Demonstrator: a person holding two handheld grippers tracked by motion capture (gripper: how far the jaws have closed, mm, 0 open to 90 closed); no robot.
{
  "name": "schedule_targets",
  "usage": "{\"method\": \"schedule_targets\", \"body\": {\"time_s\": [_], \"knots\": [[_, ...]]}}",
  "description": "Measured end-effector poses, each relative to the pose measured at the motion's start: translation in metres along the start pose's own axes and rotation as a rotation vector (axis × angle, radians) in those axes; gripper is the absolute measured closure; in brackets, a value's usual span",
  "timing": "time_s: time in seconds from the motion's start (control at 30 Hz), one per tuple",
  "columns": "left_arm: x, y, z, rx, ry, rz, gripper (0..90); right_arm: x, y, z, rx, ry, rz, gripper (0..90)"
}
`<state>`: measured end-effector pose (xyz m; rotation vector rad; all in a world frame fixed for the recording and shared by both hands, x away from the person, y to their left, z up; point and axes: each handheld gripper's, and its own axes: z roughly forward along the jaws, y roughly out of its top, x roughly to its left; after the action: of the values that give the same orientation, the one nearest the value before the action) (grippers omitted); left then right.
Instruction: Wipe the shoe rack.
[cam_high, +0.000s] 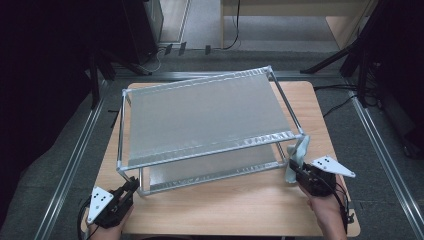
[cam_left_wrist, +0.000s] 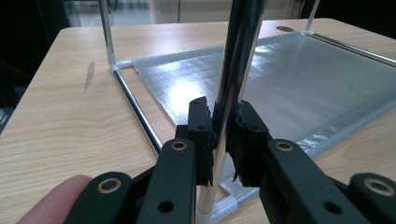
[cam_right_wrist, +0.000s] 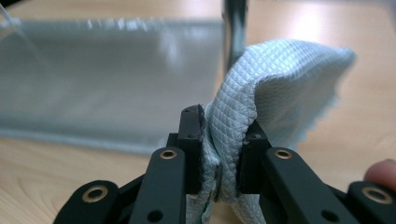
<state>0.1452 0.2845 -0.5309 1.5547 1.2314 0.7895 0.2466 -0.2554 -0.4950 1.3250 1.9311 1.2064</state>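
The two-tier rack (cam_high: 205, 120) is occupying most of the worktop (cam_high: 240, 210); you are finding free passage along the near strip, while its corner posts (cam_left_wrist: 233, 79) are blocking both sides.

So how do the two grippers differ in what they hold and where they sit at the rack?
The left gripper is shut on a shiny metal post at the rack's near left corner; the right gripper is shut on a light blue cloth at the near right corner. The post is rigid and upright between the left fingers; the cloth bunches and drapes over the right ones. Both have black fingers.
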Motion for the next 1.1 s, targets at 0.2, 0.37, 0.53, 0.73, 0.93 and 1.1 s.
{"method": "schedule_targets", "body": {"time_s": [0.2,0.37,0.53,0.73,0.93,1.1], "knots": [[0.0,0.0,0.0,-0.001,-0.002,0.004,80.0,0.021,0.024,-0.027,-0.16,0.043,-0.031,76.8],[0.0,0.0,0.0,-0.001,-0.003,0.007,80.1,0.04,0.03,-0.032,-0.184,0.11,-0.083,76.7],[0.0,0.0,-0.001,0.0,-0.005,0.01,80.2,0.058,0.011,0.001,-0.03,0.159,-0.153,76.1],[0.0,-0.001,-0.001,-0.001,-0.006,0.012,80.3,0.038,-0.008,0.024,0.062,0.086,-0.002,76.8],[0.0,-0.001,-0.001,-0.001,-0.004,0.016,80.4,0.032,-0.004,0.014,-0.039,0.015,-0.023,76.9],[-0.001,-0.001,-0.001,-0.002,-0.006,0.019,80.4,0.034,0.011,-0.006,-0.18,0.002,-0.07,77.1]]}}
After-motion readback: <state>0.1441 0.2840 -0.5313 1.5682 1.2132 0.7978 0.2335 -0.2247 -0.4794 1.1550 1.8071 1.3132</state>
